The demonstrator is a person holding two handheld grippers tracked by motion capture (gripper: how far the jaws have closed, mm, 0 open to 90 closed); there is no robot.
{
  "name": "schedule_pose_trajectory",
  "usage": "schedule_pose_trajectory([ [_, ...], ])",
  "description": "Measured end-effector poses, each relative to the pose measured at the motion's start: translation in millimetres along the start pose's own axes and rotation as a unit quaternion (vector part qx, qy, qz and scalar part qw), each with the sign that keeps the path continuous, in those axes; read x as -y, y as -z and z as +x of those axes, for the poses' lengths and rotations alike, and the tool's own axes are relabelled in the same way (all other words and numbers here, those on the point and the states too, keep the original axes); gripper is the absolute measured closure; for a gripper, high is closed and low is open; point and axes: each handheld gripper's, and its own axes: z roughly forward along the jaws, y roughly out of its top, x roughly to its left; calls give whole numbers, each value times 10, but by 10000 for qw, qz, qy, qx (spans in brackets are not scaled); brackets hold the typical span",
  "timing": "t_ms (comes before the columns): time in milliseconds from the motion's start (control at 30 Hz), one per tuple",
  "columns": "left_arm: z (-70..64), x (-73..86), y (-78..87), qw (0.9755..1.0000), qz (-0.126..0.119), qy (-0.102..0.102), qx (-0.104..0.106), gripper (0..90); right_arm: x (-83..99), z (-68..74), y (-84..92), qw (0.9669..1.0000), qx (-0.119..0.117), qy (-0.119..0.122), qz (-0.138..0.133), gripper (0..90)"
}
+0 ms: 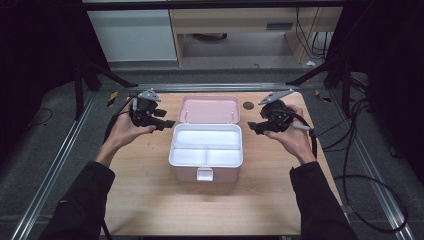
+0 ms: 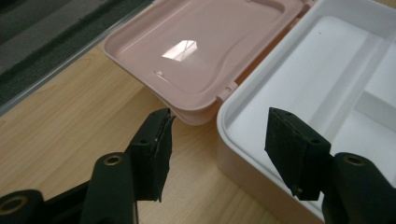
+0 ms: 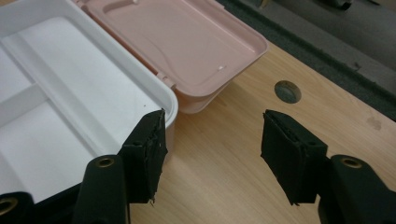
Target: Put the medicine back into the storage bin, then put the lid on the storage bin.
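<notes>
A pink box (image 1: 187,174) stands open mid-table, its lid (image 1: 209,110) laid back flat behind it. Inside sits a white tray (image 1: 172,146) with one long compartment and two smaller ones. My left gripper (image 1: 168,123) hovers just left of the box's rear corner, pointing at it and apart from it. In the left gripper view its jaws stand wide, open (image 2: 223,135), with lid (image 2: 201,46) and tray (image 2: 299,74) ahead. My right gripper (image 1: 251,128) mirrors it at the box's right rear corner. It is open (image 3: 212,144) over bare wood, beside tray (image 3: 70,79) and lid (image 3: 177,42).
A white latch (image 1: 204,174) hangs on the box's front wall. A round grey plug (image 1: 248,105) sits in the wooden table (image 1: 150,200) right of the lid, also in the right gripper view (image 3: 287,91). Cables trail off the table's right side.
</notes>
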Motion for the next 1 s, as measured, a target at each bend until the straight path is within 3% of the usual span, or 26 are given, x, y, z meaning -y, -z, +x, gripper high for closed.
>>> schedule_pose_trajectory([
  [200, 70, -2, -18, 9986, -320, 373, -172, 408, -17, -85, -5, 9983, 222, -400, -357, 396],
  [300, 99, -7, -39, 9973, -443, 537, -232, 390, -32, -129, -40, 9961, 179, -636, -587, 393],
  [467, 175, -42, -123, 9946, -602, 756, -373, 369, -62, -176, -160, 9942, 90, -832, -679, 383],
  [667, 232, -86, -322, 9941, -502, 825, -496, 353, -63, -265, -385, 9925, 77, -1023, -671, 373],
  [767, 241, -87, -420, 9941, -456, 876, -459, 350, -81, -318, -477, 9927, 107, -1030, -613, 369],
  [867, 251, -88, -526, 9936, -444, 931, -468, 353, -100, -333, -567, 9903, 44, -1151, -781, 371],
  [1000, 246, -86, -628, 9937, -342, 921, -538, 351, -126, -320, -727, 9909, 5, -1156, -687, 372],
])
